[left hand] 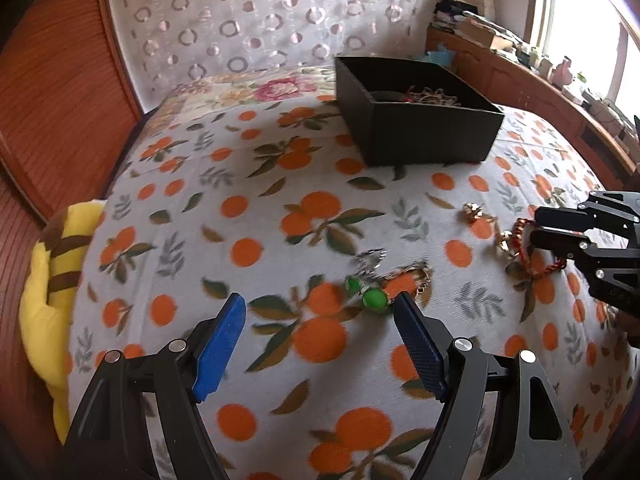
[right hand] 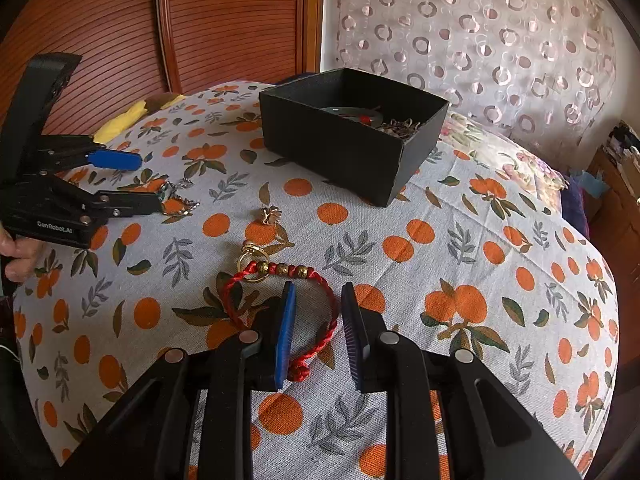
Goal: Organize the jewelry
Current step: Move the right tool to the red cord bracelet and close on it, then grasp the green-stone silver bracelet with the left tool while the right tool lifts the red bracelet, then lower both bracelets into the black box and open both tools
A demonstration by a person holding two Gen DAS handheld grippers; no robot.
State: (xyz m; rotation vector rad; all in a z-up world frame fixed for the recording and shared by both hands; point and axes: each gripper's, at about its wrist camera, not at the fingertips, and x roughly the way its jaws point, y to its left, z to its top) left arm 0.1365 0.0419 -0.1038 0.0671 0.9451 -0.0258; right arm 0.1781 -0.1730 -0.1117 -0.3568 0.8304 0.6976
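Orange-printed cloth [right hand: 400,216] covered the bed, and a black box [right hand: 348,140] stood on it, far from both grippers. Some jewelry lay inside the box, but its kinds were hard to tell.

The left gripper [left hand: 320,312] had its blue pads spread wide, with nothing between them. Green beads [left hand: 368,294] lay just beyond its fingertips, on the side nearer to the box, and a silver piece [left hand: 370,260] lay just past them; both were blurred.

The right gripper [right hand: 318,308] stood with its jaws only narrowly apart. A red braided bracelet [right hand: 280,300] lay on the cloth, and one side of its cord passed between the pads. I could not tell if the pads pressed it. Its gold ring and gold beads were on the side toward the box. A small gold ornament [right hand: 271,214] lay between the bracelet and the box.
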